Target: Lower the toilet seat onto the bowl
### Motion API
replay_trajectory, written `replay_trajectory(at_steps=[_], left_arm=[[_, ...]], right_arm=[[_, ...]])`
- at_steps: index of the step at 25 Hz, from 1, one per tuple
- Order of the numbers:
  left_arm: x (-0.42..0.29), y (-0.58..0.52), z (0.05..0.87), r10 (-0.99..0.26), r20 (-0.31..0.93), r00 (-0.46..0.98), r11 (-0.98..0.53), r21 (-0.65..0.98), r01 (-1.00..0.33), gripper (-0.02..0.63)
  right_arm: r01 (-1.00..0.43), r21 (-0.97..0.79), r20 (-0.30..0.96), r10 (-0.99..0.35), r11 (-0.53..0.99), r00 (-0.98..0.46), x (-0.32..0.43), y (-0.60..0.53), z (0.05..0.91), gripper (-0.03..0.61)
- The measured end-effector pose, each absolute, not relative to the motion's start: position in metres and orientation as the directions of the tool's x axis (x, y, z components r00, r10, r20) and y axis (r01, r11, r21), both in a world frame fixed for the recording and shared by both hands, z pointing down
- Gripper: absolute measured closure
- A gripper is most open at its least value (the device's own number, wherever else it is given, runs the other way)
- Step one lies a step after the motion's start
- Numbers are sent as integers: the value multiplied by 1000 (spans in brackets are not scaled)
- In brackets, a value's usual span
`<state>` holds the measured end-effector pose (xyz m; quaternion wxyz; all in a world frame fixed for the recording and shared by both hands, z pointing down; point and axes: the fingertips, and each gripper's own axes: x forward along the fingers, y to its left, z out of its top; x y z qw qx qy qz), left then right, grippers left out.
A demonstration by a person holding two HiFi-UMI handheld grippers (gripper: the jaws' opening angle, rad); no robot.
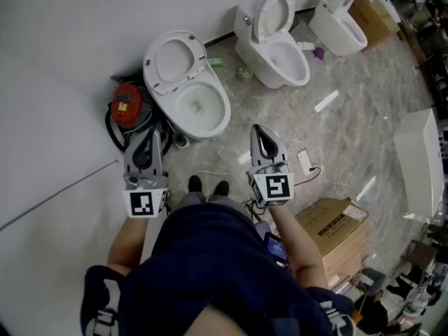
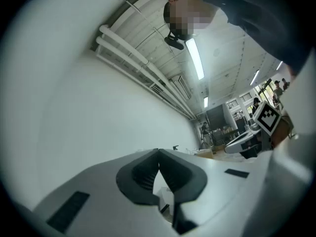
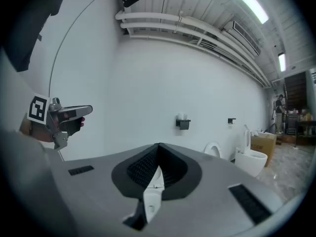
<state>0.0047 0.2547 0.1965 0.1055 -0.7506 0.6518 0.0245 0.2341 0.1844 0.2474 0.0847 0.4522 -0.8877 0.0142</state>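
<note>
Upper left-centre of the head view, toilet seat (image 1: 150,67) stands raised above its bowl (image 1: 203,110), with left tongs (image 1: 145,137) and right tongs (image 1: 259,131) lower in frame, clear of it, both pressed together, pinching nothing.

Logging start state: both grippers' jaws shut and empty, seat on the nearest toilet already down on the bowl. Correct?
Not quite. The seat on the nearest toilet stands raised, not down on the bowl; the head view shows it. The left gripper and right gripper do have jaws shut and empty.
</note>
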Motion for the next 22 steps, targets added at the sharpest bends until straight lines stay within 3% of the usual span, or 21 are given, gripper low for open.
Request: replay_trajectory(at_steps=[22], left_arm=[[4,256,199,-975,-176,132,-108,-141,-984,589]], right_arm=[[-793,49,153,-789,608,-595,232,182,252,560]])
